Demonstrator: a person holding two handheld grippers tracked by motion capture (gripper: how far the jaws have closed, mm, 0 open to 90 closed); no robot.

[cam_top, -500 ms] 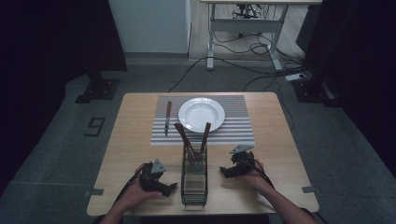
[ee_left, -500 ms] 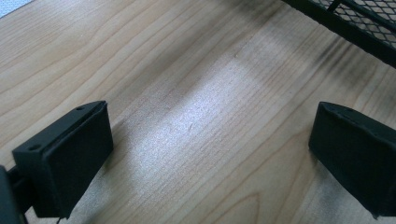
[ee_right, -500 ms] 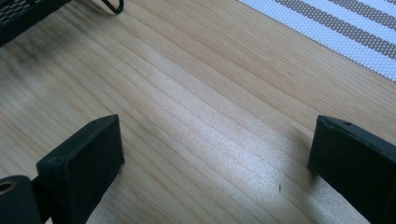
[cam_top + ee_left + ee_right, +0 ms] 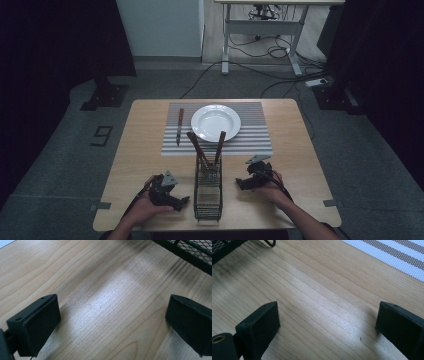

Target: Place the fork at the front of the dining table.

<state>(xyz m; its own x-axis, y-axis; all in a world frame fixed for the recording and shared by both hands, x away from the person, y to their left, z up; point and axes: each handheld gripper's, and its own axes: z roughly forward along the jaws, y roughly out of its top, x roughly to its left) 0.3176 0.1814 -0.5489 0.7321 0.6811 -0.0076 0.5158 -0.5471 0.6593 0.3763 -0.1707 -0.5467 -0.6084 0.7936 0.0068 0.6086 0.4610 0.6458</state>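
A black wire mesh caddy stands near the table's front edge, with two brown-handled utensils sticking up out of its far end. A white plate lies on a striped placemat, and a brown-handled knife rests at the mat's left edge. My left gripper sits left of the caddy, open and low over bare wood, with the caddy's edge at its upper right. My right gripper sits right of the caddy, open with nothing between its jaws. The caddy's corner and the mat lie ahead of it.
The wooden table stands on grey floor. A desk frame with cables is beyond it, and dark curtains hang at both sides. Bare wood lies left and right of the placemat.
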